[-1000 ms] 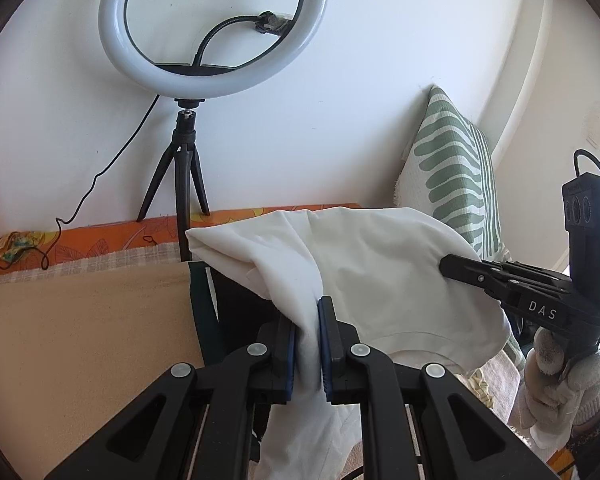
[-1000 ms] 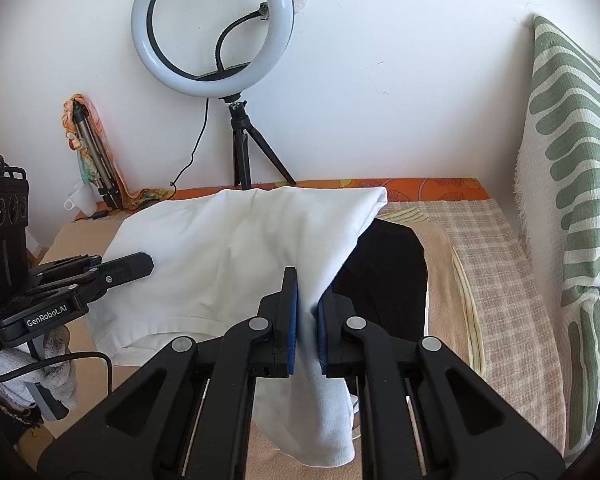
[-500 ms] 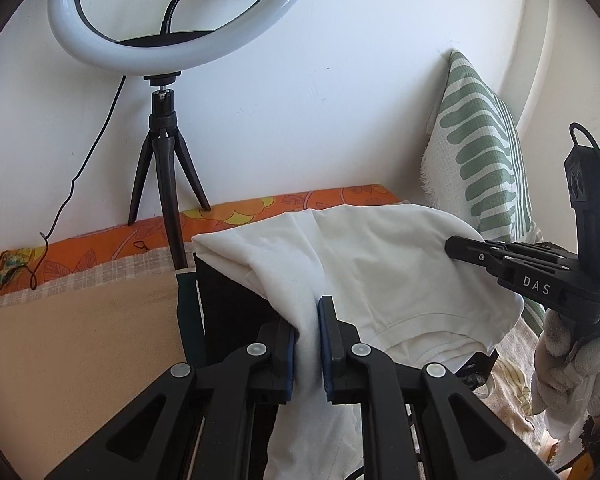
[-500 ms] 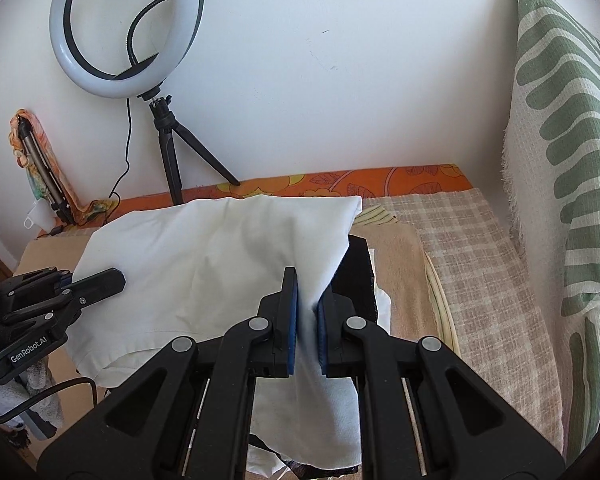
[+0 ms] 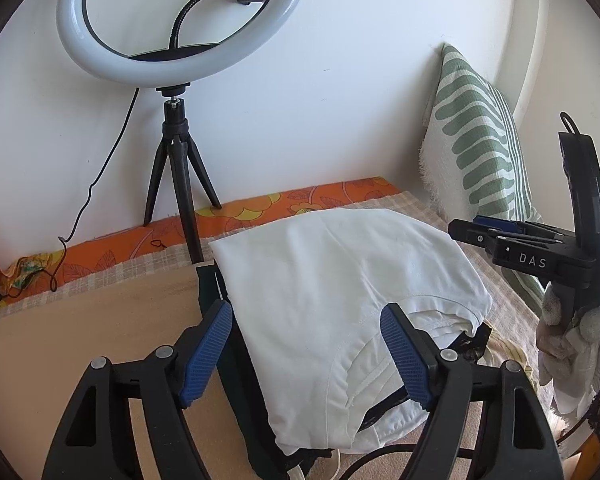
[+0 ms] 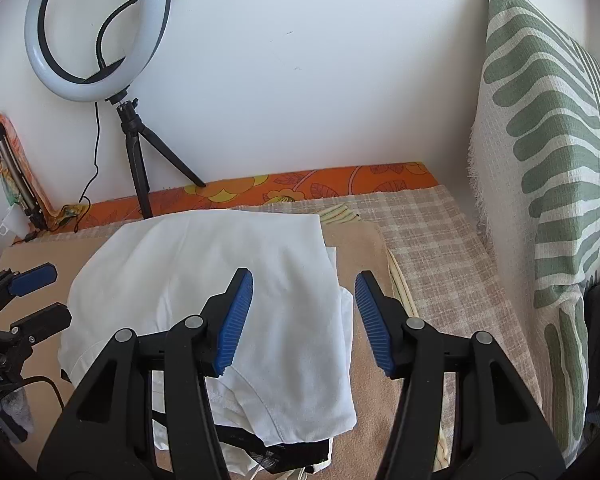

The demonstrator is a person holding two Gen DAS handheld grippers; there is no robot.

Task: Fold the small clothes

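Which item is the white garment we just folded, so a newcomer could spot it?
Start at the ring light on its tripod by the white wall, then come forward onto the tan board. The white garment lies there, folded over darker clothes. It is the only plain white piece, right ahead of both open tongs.

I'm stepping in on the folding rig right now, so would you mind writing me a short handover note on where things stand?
Left gripper: jaws open, empty, straddling the near edge of the white garment.
Right gripper: jaws open, empty, over the garment's right side.
Things: the white garment lies doubled over on top of a pile with a dark garment beneath, on the tan mat.
Done: the fold has been laid down and released.
Left: probably smooth or fold it once more, then move to the clothes underneath; how many there are cannot be told.
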